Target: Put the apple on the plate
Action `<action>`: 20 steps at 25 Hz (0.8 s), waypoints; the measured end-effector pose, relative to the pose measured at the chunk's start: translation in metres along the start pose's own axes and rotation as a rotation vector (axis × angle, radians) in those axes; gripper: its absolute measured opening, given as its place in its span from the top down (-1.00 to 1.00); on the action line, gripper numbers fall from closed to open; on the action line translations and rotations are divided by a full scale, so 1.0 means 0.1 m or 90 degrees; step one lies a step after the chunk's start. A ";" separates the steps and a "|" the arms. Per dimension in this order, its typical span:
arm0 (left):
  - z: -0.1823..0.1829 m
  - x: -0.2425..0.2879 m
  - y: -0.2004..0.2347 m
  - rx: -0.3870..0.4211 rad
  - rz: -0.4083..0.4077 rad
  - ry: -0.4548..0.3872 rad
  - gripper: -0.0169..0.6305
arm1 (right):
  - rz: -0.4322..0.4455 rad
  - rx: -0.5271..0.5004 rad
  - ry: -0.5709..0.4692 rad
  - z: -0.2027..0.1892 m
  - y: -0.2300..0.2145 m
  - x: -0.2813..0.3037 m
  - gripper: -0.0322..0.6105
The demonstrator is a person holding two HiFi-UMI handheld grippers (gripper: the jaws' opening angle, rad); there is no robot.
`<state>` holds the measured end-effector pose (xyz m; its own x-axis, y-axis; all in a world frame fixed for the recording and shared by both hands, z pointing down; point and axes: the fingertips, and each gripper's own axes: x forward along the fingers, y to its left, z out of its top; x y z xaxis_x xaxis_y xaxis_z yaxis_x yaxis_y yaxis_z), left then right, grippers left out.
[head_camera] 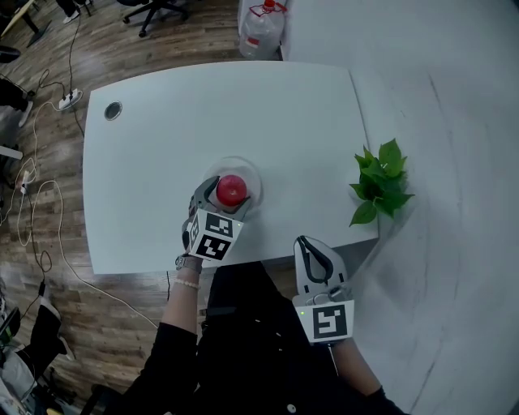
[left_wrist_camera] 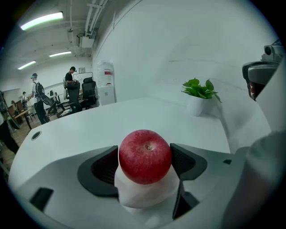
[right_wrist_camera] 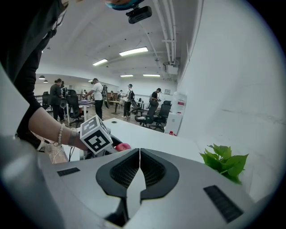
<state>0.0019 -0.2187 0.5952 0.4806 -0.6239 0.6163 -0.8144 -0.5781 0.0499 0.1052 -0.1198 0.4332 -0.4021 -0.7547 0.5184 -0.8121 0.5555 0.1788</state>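
Observation:
A red apple sits between the jaws of my left gripper, which is shut on it. It is over a clear round plate near the front middle of the white table. In the left gripper view both dark pads press the apple's sides, with a pale surface just beneath it. Whether the apple touches the plate I cannot tell. My right gripper is shut on nothing, off the table's front edge. Past its closed jaws the apple shows.
A small potted plant stands at the table's right front corner against the white wall. A cable grommet is at the far left corner. A water jug stands beyond the table. Cables and a power strip lie on the wooden floor at left.

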 end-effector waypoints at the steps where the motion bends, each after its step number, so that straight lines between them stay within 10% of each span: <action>1: 0.00 0.00 0.00 0.000 -0.002 0.000 -0.17 | 0.001 -0.001 -0.002 0.01 0.01 0.00 0.77; 20: 0.07 -0.28 0.03 -0.036 0.008 -0.046 -0.17 | 0.009 -0.002 -0.007 0.02 0.10 -0.05 0.77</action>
<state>-0.0112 -0.2069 0.5727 0.4907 -0.6679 0.5595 -0.8365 -0.5408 0.0881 0.0982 -0.1113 0.4310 -0.4185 -0.7503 0.5118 -0.8047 0.5676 0.1741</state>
